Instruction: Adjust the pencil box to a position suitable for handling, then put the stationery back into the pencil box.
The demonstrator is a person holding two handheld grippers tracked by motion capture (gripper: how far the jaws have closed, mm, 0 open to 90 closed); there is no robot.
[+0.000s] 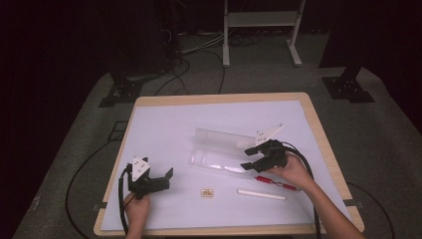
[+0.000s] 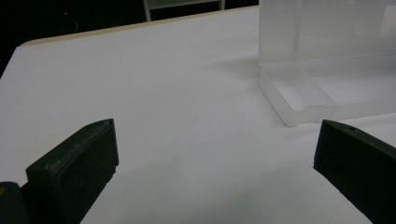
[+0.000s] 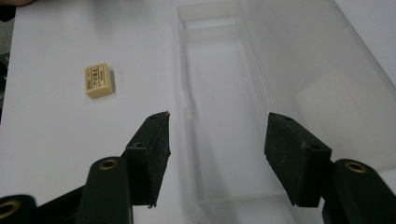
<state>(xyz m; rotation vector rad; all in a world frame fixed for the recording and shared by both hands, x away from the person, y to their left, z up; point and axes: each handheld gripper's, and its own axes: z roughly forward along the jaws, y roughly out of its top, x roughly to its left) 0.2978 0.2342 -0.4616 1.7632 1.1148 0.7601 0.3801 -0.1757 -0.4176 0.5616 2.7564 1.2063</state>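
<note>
Clear plastic case [image 3: 233,116] lies open on the worktop [image 1: 164,124], lid propped up behind so the tray can take things. My right claw [image 1: 253,156] hovers over the tray, jaws wide, holding nothing. My left claw [image 1: 166,178] waits open and empty, aimed at the case.

the desk and what lies on it

we see a wooden-edged desk [image 1: 315,115] covered almost wholly by a white sheet [image 1: 169,124]. on the sheet lies a clear plastic case [image 1: 219,158], opened flat with its lid standing up behind it. nearer our edge we find a small cream eraser [image 1: 207,192], a white stick [image 1: 262,194] lying level, and a red pen [image 1: 276,183] just beside the case's right end.
</note>
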